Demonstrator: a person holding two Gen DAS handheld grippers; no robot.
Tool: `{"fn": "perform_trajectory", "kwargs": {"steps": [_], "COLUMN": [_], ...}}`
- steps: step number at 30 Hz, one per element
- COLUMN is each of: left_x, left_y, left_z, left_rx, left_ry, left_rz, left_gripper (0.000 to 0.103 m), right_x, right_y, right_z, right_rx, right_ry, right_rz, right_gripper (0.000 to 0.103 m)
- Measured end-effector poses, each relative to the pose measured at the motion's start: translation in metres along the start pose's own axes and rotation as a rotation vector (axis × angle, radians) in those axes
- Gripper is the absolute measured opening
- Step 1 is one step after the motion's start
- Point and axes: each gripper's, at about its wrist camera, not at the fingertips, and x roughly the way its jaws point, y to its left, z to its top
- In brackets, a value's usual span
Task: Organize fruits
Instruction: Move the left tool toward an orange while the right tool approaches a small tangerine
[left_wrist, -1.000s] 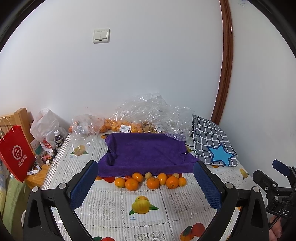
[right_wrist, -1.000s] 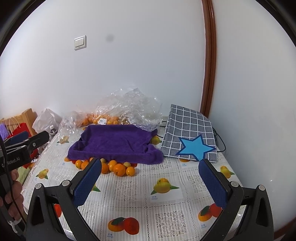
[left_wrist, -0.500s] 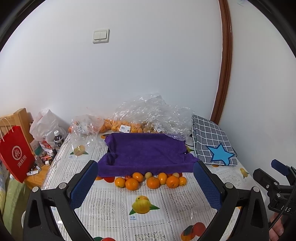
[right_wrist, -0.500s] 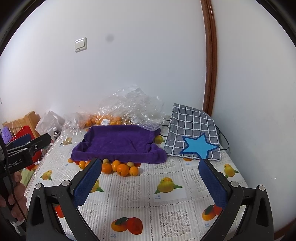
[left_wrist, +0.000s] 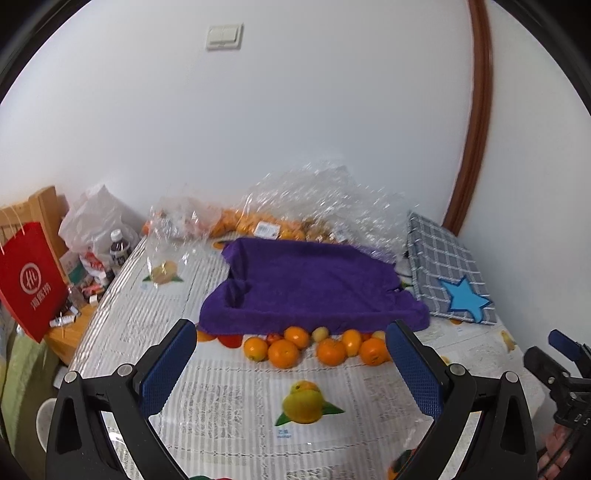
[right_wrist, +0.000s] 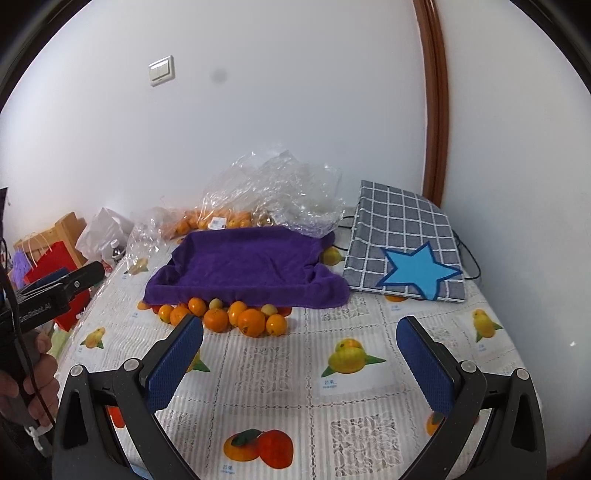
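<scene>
A row of oranges (left_wrist: 284, 352) (right_wrist: 251, 322) with a few small yellow fruits lies on the fruit-print tablecloth, along the near edge of a purple towel-lined tray (left_wrist: 314, 284) (right_wrist: 251, 262). My left gripper (left_wrist: 291, 365) hangs open just short of the oranges, nothing between its blue pads. My right gripper (right_wrist: 299, 363) is open too, above the cloth, with the oranges ahead and to its left. The left gripper's body (right_wrist: 55, 291) shows at the left edge of the right wrist view, held by a hand (right_wrist: 26, 384).
Clear plastic bags (left_wrist: 314, 206) holding more oranges lie behind the tray by the wall. A grey checked cushion with a blue star (right_wrist: 406, 254) sits at the right. A red paper bag (left_wrist: 31, 277), a bottle and clutter stand off the table's left edge.
Both grippers have drifted slightly forward toward the fruit; the oranges and tray look a little nearer. Jaws stay open and nothing on the table has moved.
</scene>
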Motion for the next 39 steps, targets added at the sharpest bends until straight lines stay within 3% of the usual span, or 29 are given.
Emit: {"fn": "perform_trajectory", "kwargs": {"steps": [7, 12, 15, 18, 24, 28, 32, 39], "left_x": [0.049, 0.084, 0.103, 0.117, 0.134, 0.143, 0.149, 0.153], "left_y": [0.025, 0.037, 0.04, 0.042, 0.048, 0.055, 0.061, 0.06], "left_z": [-0.021, -0.04, -0.05, -0.058, -0.066, -0.07, -0.073, -0.077], "left_rx": [-0.043, -0.042, -0.031, -0.021, -0.014, -0.009, -0.011, 0.003], "left_ry": [0.098, 0.178, 0.211, 0.238, 0.248, 0.268, 0.273, 0.275], "left_rz": [0.03, 0.038, 0.052, 0.047, 0.01, 0.012, 0.028, 0.03], "left_gripper": [0.101, 0.095, 0.092, 0.08, 0.069, 0.069, 0.069, 0.067], "right_x": [0.055, 0.098, 0.12, 0.138, 0.167, 0.187, 0.197, 0.212], "right_y": [0.007, 0.007, 0.005, 0.004, 0.002, -0.002, 0.002, 0.013], "right_z": [-0.021, -0.039, -0.045, -0.049, -0.054, -0.057, -0.058, -0.055], "right_rx": [-0.074, -0.03, -0.015, -0.012, -0.012, 0.022, -0.002, -0.047], "right_ry": [0.073, 0.119, 0.145, 0.153, 0.179, 0.239, 0.248, 0.263], "right_rz": [0.041, 0.053, 0.047, 0.011, 0.031, 0.085, 0.133, 0.12], "right_gripper": [0.103, 0.102, 0.095, 0.086, 0.067, 0.056, 0.056, 0.056]}}
